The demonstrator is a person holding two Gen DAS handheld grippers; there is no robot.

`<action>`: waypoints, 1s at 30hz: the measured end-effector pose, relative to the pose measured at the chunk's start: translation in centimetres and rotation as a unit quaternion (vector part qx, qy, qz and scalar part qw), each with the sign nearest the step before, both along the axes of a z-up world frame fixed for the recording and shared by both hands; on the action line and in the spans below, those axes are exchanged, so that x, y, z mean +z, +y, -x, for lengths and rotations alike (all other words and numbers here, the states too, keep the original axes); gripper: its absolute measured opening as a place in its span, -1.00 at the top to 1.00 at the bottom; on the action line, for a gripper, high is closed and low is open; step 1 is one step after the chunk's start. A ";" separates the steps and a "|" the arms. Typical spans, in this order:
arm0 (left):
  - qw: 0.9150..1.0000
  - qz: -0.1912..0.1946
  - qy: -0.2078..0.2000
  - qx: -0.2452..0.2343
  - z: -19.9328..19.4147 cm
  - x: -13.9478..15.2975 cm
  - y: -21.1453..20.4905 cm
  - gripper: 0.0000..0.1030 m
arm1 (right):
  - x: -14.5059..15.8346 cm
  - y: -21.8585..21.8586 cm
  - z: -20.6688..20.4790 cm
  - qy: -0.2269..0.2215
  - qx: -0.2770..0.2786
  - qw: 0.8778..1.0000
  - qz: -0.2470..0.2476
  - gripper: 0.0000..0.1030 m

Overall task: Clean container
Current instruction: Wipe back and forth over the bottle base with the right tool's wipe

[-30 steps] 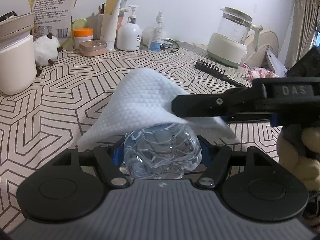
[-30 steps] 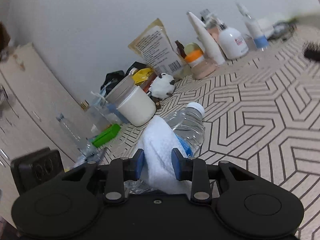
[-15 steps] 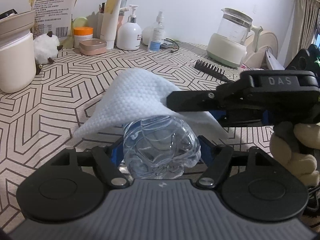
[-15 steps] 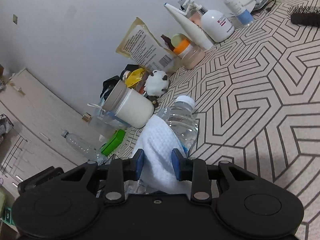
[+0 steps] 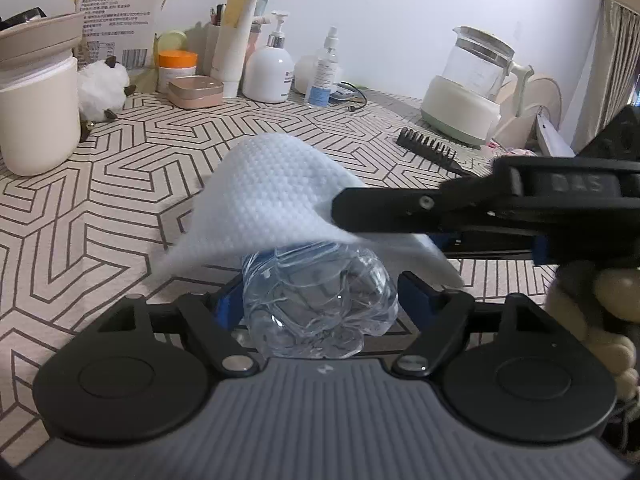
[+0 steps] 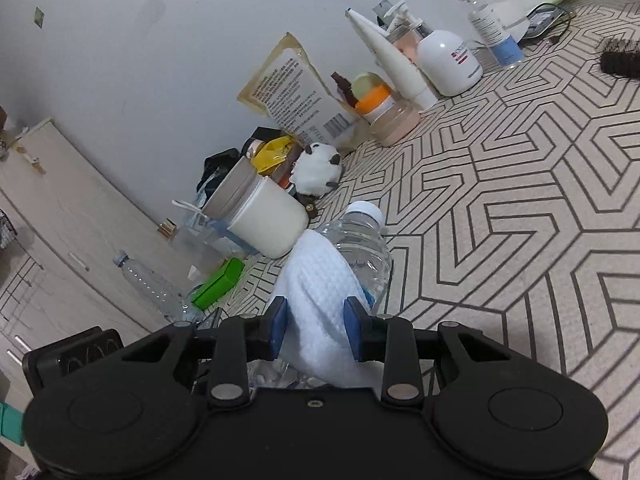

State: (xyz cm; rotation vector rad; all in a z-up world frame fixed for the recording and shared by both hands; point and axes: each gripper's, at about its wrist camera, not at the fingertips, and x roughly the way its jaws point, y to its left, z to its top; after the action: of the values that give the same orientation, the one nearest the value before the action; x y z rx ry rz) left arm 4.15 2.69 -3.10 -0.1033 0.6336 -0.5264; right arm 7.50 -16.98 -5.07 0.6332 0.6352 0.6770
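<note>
Two tools, one bottle, one cloth
Table [image 5: 120,168]: patterned, beneath everything
Bottle [image 5: 320,300]: clamped at its base in left tool [image 5: 320,304], long axis running straight ahead
Cloth [image 5: 272,196]: draped over bottle, pinched by right tool [image 6: 316,324], crossing from the right

A cream canister [image 5: 38,120] with a tan lid is seen at the left of the patterned tabletop [image 5: 132,184], with a white plush toy [image 5: 105,87] beside it. Along the wall, a printed pouch [image 5: 116,12], an orange-lidded jar [image 5: 177,68] and a white pump bottle [image 5: 269,76] are lined up. A glass kettle [image 5: 468,88] and a black comb [image 5: 430,150] are placed to the right.
</note>
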 end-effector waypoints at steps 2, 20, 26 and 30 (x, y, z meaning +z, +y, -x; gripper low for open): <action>1.000 0.008 0.000 0.004 0.0 0.0 0.3 -0.41 | 0.5 0.4 0.6 -0.009 0.000 1.000 0.015 0.29; 1.000 0.010 0.001 0.009 -0.2 -0.3 0.4 -0.40 | 1.9 1.8 1.5 -0.048 -0.006 0.996 0.077 0.26; 1.000 0.011 0.001 0.009 -0.2 -0.3 0.4 -0.40 | 1.4 1.1 1.2 -0.039 -0.003 0.998 0.058 0.24; 1.000 -0.006 -0.004 0.008 0.0 -0.3 -0.2 -0.40 | 1.7 1.3 0.3 -0.029 -0.001 0.997 0.067 0.21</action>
State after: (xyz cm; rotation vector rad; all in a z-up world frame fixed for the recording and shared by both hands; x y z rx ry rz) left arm 4.17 2.50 -3.37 -0.0942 0.6285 -0.5075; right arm 7.20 -15.67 -3.32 0.4870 0.6202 0.6439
